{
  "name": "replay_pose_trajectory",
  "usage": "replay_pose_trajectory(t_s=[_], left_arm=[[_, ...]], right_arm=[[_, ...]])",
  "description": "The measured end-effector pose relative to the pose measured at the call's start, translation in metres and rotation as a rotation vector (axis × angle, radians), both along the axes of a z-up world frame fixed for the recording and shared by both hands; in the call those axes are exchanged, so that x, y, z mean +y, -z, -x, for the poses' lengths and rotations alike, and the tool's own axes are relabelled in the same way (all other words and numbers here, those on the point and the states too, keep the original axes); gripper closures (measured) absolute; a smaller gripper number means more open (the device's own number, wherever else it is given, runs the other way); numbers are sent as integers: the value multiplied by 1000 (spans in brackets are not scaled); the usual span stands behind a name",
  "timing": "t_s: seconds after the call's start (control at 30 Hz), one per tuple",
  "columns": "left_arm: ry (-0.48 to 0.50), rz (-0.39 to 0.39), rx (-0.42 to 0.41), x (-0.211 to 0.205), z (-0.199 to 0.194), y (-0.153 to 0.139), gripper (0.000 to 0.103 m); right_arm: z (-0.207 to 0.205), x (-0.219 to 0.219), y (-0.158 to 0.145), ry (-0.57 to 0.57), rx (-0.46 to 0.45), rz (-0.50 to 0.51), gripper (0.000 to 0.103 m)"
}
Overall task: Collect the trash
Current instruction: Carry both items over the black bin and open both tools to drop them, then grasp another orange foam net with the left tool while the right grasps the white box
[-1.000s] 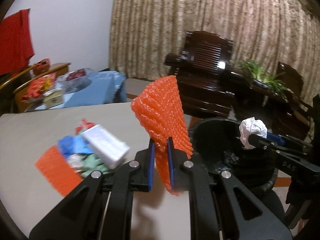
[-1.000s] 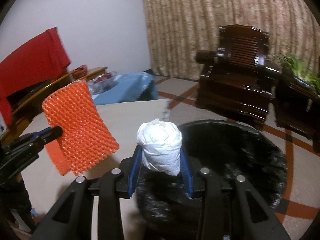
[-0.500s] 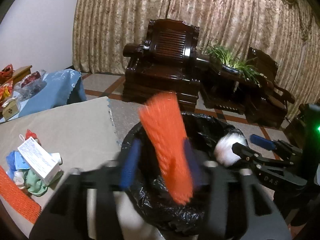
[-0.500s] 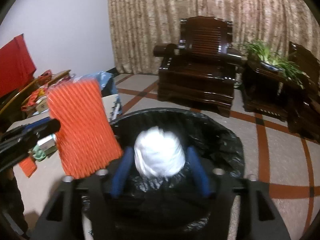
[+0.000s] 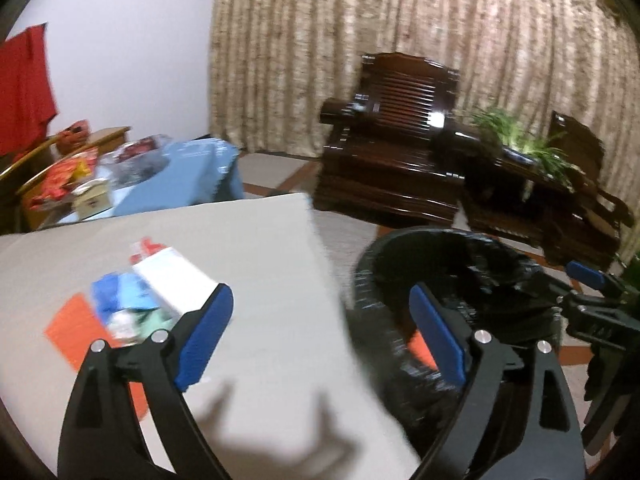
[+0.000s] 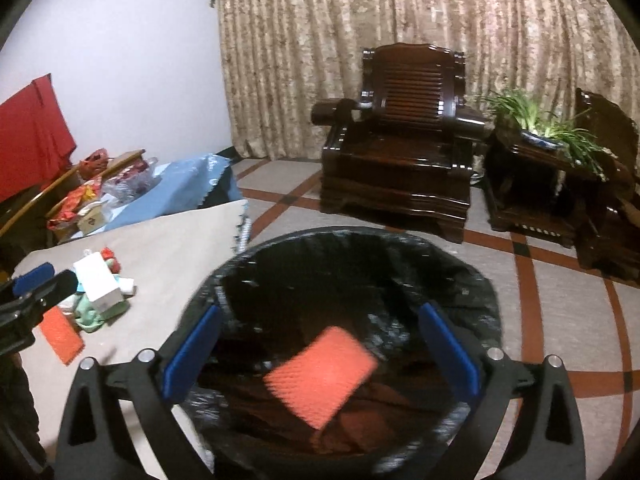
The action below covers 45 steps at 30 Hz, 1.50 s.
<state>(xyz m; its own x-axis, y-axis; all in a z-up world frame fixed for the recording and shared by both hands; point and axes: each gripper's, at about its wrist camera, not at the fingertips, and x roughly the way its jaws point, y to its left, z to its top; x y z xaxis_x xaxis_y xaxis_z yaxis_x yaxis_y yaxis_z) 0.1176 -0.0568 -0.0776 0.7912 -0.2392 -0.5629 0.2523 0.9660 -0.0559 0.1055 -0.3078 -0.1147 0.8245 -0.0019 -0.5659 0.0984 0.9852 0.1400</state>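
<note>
The right gripper hangs over a black-lined trash bin that fills the lower middle of its view. Its blue-padded fingers are spreading wide at this moment, with nothing pressed between them. Between them, down inside the bin, an orange foam net sheet shows blurred and tilted; whether it has landed cannot be told.

The left gripper is likewise opening, its fingers far apart and bare. It sits above the near edge of a grey desk; the bin's rim stands at about three o'clock from the fingers, just off the desk edge. A sliver of orange shows inside the bin beside the right-hand pad. In this view the right gripper's blue tip reaches in from three o'clock over the far side of the bin.

On the desk, at about nine o'clock from the bin in the right wrist view, a small heap of trash is left: a white box lying on top, a green crumpled piece under it, a bit of red wrapper behind, and blue scraps seen in the left view. A second orange net piece lies flat at the heap's seven o'clock, partly under the left gripper's tip.

Beyond, at twelve o'clock, stand a dark wooden armchair before a beige curtain, and a potted green plant at two o'clock.
</note>
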Motion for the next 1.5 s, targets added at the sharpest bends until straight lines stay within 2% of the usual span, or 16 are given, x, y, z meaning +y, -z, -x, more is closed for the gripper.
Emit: replay_pose_trajectory(t_s=[0.27,0.6,0.67,0.8,1.0,1.1,1.17,1.23,1.33,1.4,1.5], left_arm=[[-167,-12,3,71,12,3,14],[-355,-51,34,151,14,27,14],[-374,-53,42,163,12,33,15],[-383,-38,76,182,3,48,25],[-384,-18,100,193,-10,66,29],[-383,-5,115,195,-16,72,38],[-370,11,129,196,-20,77,50],[-358,16,143,193,-24,79,68],[-347,20,136,190,-23,77,84],[-335,24,132,189,-21,76,92],[-336,44,116,187,-15,69,93]], right_arm=[[-12,60,3,-141,-1,-12,6],[-33,141,12,-317,-11,13,6],[-37,152,15,-338,-7,15,6],[-47,174,23,-379,8,27,6],[-58,192,32,-409,30,44,6],[-60,195,35,-411,37,50,6],[-61,197,37,-412,43,54,6],[-62,198,39,-411,50,58,6],[-65,199,42,-410,58,62,6],[-66,200,44,-411,62,64,6],[-69,202,45,-416,61,65,6]])
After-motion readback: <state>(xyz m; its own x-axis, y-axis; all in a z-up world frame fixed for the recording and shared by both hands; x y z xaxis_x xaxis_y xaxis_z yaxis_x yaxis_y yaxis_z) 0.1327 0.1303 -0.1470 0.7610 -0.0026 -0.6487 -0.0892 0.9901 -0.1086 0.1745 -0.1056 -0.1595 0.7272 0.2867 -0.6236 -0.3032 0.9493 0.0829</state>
